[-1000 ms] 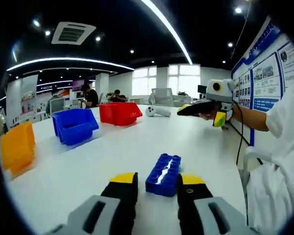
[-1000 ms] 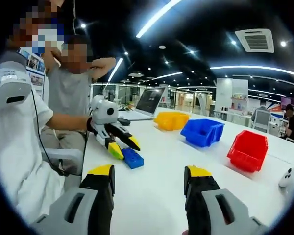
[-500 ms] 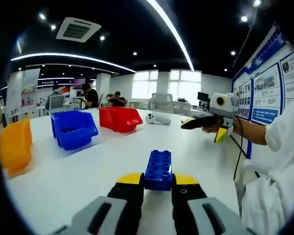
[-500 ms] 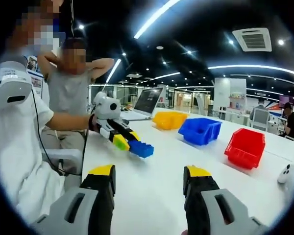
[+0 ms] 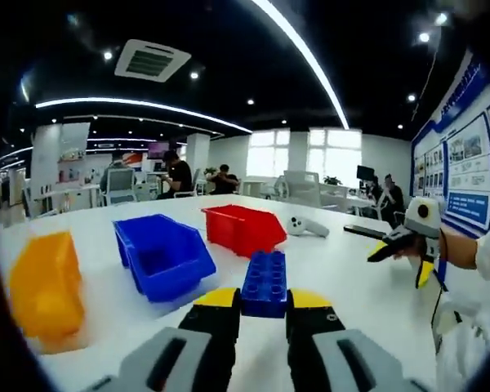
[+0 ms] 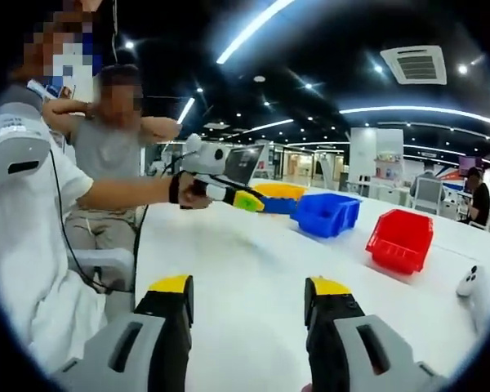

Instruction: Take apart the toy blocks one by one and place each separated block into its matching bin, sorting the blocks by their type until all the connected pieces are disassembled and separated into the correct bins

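Left gripper [image 5: 264, 299], jaws closed on a blue block [image 5: 265, 282], held above the white table [image 5: 343, 269] near the blue bin [image 5: 163, 255]. Orange bin [image 5: 45, 286] to the left, red bin [image 5: 243, 229] farther right; a white controller [image 5: 307, 228] lies beyond. Right gripper [image 6: 249, 296], jaws wide apart and holding nothing, over bare table nearer the person [image 6: 33, 204].

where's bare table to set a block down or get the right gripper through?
Bare: the wide white table ahead of the open right gripper, up to the red bin and blue bin. Crowded: the far row of bins, where the left gripper holds the blue block near the yellow bin.
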A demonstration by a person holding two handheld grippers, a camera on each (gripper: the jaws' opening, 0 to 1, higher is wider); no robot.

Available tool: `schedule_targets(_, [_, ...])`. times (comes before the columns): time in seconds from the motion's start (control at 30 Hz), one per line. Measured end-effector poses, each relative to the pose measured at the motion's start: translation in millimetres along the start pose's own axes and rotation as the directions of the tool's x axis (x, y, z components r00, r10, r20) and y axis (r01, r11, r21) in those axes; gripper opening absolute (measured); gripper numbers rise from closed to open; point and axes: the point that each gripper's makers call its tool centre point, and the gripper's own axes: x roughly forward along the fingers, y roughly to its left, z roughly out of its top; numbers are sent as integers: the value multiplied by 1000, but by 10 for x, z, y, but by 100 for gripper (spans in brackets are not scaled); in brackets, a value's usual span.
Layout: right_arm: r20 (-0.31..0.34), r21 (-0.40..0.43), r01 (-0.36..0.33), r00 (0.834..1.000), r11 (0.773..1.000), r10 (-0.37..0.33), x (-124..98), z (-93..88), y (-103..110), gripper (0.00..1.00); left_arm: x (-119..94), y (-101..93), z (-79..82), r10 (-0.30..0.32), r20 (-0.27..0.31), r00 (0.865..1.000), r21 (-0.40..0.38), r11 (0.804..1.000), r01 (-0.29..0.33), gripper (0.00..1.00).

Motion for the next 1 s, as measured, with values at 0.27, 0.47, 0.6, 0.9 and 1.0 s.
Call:
schedule_targets(0.27, [12, 34, 49, 999, 998, -49, -63, -4, -80, 55, 276, 433, 246, 114, -1, 994, -37, 993, -114, 24])
schedule_targets(0.47, [13, 33, 59, 998, 998, -59, -106, -9, -100, 54, 480, 757, 391, 214, 2, 977, -86, 973, -213, 24])
schedule_targets(0.6, [15, 37, 64, 998, 997, -64, -131, -15, -107, 53, 617, 990, 441, 292, 1, 956, -96, 952, -291, 24])
schedule_targets(0.9, [14, 32, 74, 997, 997, -74, -193, -14, -120, 53, 761, 1327, 387, 422, 0, 906, -113, 901, -420, 49])
schedule_targets(1.0, [22, 43, 84, 996, 996, -85, -222, -23, -159, 52, 753, 1265, 437, 399, 30, 917, -104, 913, -394, 83])
